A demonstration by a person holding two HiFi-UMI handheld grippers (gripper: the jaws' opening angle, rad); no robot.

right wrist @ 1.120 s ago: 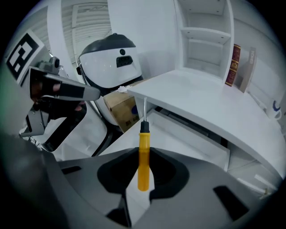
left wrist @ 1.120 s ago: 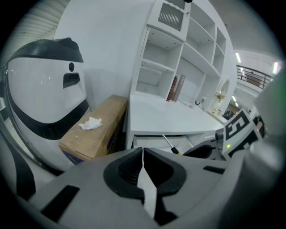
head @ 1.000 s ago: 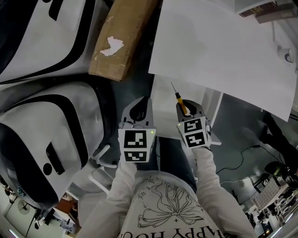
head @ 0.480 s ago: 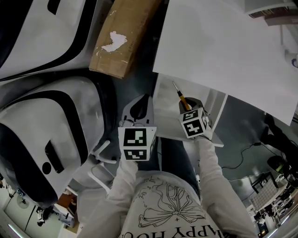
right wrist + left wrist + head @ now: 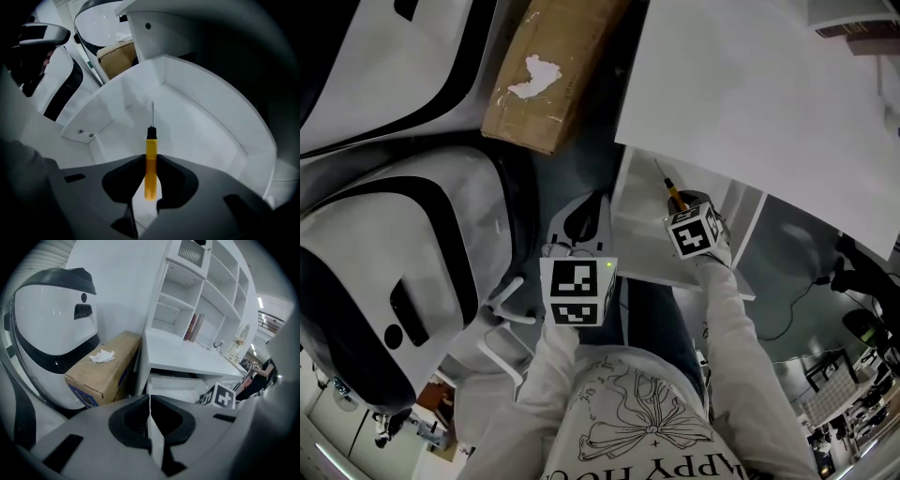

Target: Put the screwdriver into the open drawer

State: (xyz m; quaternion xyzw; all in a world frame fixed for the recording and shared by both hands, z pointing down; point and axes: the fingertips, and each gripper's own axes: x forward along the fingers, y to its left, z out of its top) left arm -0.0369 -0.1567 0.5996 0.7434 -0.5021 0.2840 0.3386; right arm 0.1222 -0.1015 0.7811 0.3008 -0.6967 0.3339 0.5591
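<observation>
So the right gripper (image 5: 681, 202) has its jaws clamped on the yellow handle of the screwdriver (image 5: 673, 191), and in the head view it sits just right of centre, over the open white drawer (image 5: 637, 220) that sticks out from under the white desk top (image 5: 750, 103). From up there you mostly see the marker cube and a bit of shaft poking toward the top of the frame. The right gripper view is way clearer: the screwdriver (image 5: 150, 152) runs straight up the middle of the frame, handle pinched between the jaws of the right gripper (image 5: 150, 165), thin metal tip pointing into the drawer (image 5: 206, 117). I can't tell whether the tip touches the drawer floor. The left gripper (image 5: 584, 210) is lower centre in the head view, beside the drawer's left edge. Its own view shows the left gripper (image 5: 150, 408) with jaws pressed together and nothing between them. That view also picks up stuff the head view misses, namely the open shelves (image 5: 206, 301) at upper right, plus the cardboard box (image 5: 101, 366) with a crumpled tissue (image 5: 101, 356) on top, left of centre.
</observation>
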